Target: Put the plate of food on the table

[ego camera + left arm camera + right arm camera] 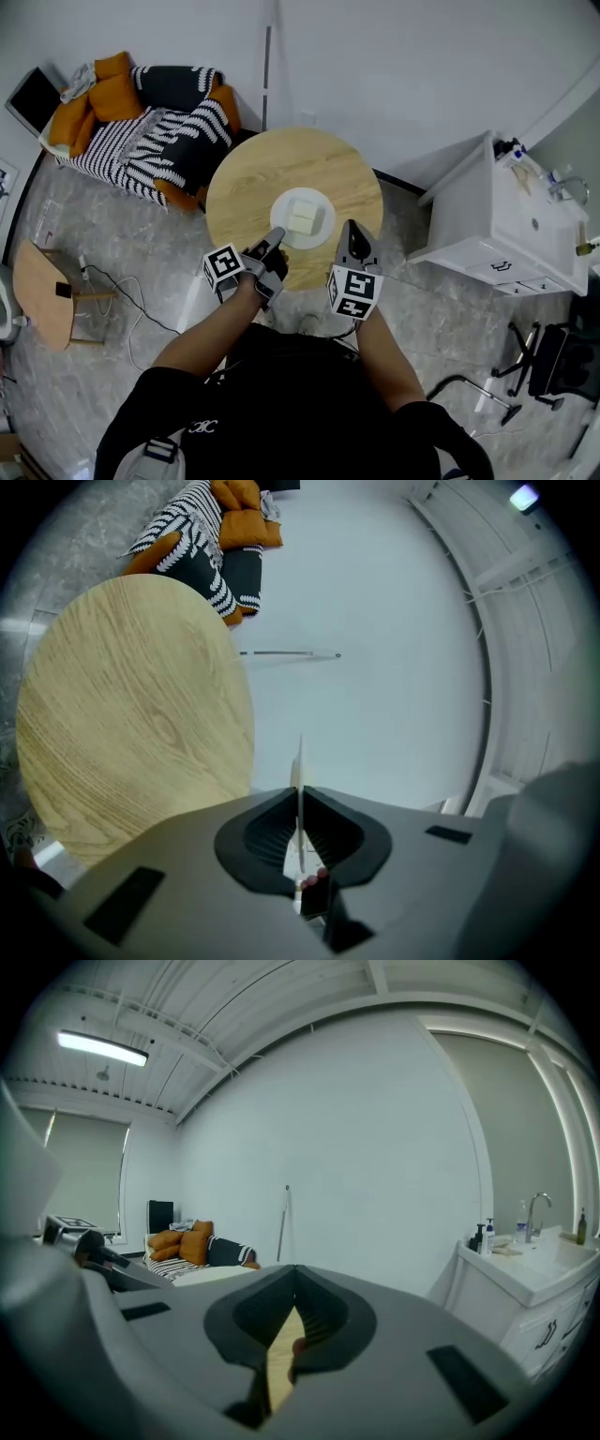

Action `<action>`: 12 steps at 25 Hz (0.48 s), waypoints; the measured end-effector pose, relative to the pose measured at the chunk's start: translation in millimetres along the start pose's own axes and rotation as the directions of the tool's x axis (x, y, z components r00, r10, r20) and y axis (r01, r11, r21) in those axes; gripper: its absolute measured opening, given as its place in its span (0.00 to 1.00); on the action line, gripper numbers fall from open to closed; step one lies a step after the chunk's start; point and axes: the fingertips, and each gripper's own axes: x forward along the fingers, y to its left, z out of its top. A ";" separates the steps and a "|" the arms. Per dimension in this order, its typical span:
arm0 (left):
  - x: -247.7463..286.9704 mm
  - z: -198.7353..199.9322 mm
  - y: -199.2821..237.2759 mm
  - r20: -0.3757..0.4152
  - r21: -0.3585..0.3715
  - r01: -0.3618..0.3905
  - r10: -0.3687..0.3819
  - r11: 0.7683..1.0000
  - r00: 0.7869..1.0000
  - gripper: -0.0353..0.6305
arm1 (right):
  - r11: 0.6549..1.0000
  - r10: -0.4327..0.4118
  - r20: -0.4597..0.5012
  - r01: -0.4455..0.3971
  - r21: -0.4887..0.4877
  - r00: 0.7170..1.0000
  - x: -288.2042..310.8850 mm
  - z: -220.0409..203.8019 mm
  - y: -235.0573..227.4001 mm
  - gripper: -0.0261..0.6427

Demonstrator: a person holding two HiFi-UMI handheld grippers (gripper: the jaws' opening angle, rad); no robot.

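Left gripper (pixel 275 236) was rolled on its side. Why?

To meet the plate (pixel 277 214) flat. Its jaws were pinched on the near rim, which showed as a thin white line between them.

And where was the plate?

Over the middle of the round wooden desk (pixel 253 178), with the pale food blocks (pixel 305 217) level on it. Whether it rested there, I couldn't tell.

The right gripper (pixel 351 230)?

Pressed together on nothing, just beside the plate's right rim, probably to steady it if needed.
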 end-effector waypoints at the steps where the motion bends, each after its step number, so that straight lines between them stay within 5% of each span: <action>1: 1.9 4.9 1.4 -0.001 -0.007 -0.002 0.002 1.000 1.000 0.09 | 1.000 0.001 0.004 -0.001 -0.010 1.000 2.4 2.0 2.5 0.05; 12: 8.0 45.8 37.5 0.020 -0.031 -0.021 0.022 0.999 1.000 0.09 | 1.000 0.013 0.000 -0.013 -0.024 1.000 5.0 14.7 23.0 0.05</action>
